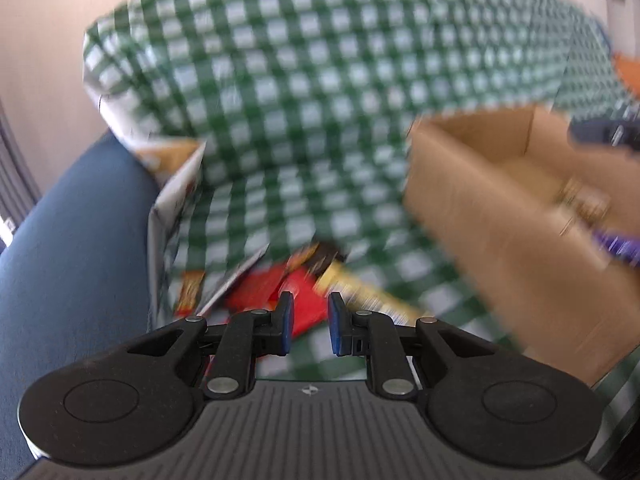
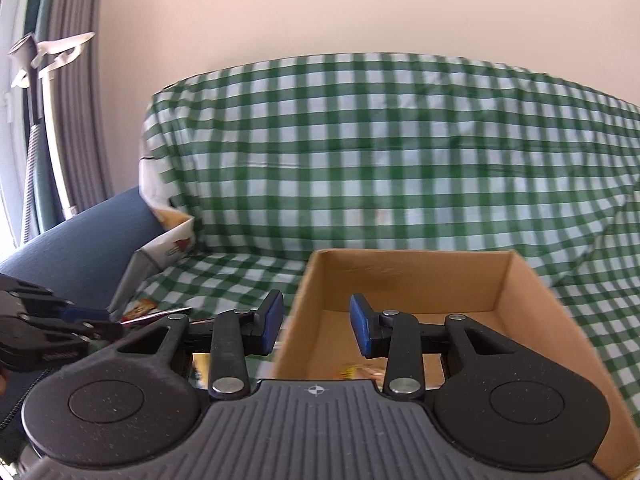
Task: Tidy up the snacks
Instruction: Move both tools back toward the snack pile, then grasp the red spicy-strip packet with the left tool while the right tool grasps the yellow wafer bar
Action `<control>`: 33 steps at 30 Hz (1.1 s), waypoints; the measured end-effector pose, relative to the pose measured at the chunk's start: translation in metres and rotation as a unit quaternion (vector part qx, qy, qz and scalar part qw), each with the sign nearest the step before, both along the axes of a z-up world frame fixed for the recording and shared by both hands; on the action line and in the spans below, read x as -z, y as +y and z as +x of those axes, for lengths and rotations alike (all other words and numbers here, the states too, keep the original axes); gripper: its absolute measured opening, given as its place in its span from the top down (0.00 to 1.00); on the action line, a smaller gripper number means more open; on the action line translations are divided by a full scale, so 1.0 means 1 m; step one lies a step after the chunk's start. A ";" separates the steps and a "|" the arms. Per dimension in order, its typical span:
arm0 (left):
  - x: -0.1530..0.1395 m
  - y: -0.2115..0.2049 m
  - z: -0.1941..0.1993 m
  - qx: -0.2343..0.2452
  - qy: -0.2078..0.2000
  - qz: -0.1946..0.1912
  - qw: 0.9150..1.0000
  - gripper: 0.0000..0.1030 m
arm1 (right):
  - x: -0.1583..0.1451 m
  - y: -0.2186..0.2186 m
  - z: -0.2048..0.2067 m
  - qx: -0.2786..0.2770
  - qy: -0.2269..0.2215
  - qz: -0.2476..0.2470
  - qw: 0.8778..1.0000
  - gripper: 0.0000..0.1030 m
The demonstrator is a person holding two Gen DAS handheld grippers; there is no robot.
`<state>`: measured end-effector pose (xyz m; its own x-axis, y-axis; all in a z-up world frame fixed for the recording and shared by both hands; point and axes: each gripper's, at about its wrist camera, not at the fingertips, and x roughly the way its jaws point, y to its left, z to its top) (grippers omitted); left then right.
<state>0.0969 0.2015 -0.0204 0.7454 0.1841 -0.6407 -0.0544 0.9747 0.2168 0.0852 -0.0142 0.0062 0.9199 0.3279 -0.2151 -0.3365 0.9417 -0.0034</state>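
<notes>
In the blurred left wrist view, my left gripper (image 1: 309, 322) is open and empty, just above a pile of snack packets: a red packet (image 1: 304, 300), a yellow one (image 1: 360, 292) and an orange one (image 1: 190, 294). An open cardboard box (image 1: 480, 216) stands to the right, with a snack (image 1: 580, 200) and a purple packet (image 1: 616, 242) at its near side. In the right wrist view, my right gripper (image 2: 316, 326) is open and empty over the near left wall of the box (image 2: 408, 280). A snack packet (image 2: 360, 370) lies on the box floor. The left gripper (image 2: 60, 328) shows at far left.
A green-and-white checked cloth (image 2: 380, 160) covers the sofa seat and back. A white printed bag (image 1: 176, 200) stands at the left, next to the blue sofa arm (image 1: 72, 260). A curtain and window (image 2: 48, 120) are at far left. An orange object (image 1: 628, 68) shows at far right.
</notes>
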 end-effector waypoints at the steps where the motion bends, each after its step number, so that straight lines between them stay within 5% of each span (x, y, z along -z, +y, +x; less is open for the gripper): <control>1: 0.005 0.005 0.001 -0.004 0.007 0.013 1.000 0.81 | 0.001 0.008 0.000 -0.009 0.002 0.001 1.000 0.62; 16: 0.033 0.079 0.015 -0.036 0.031 -0.052 0.998 0.78 | 0.032 0.098 0.028 -0.092 0.057 -0.016 0.994 0.62; 18: 0.039 0.080 0.018 -0.026 0.036 -0.049 0.998 0.57 | 0.038 0.106 0.038 -0.083 0.074 -0.019 0.994 0.62; 25: 0.057 0.078 0.037 0.003 0.049 -0.044 0.998 0.41 | 0.066 0.126 0.091 -0.027 0.160 -0.030 0.986 0.57; 29: 0.071 0.076 0.051 0.009 0.062 -0.027 0.998 0.19 | 0.081 0.137 0.112 -0.021 0.201 -0.036 0.979 0.51; 33: 0.083 0.078 0.063 0.007 0.077 -0.018 0.997 0.16 | 0.090 0.147 0.121 -0.022 0.218 -0.049 0.974 0.44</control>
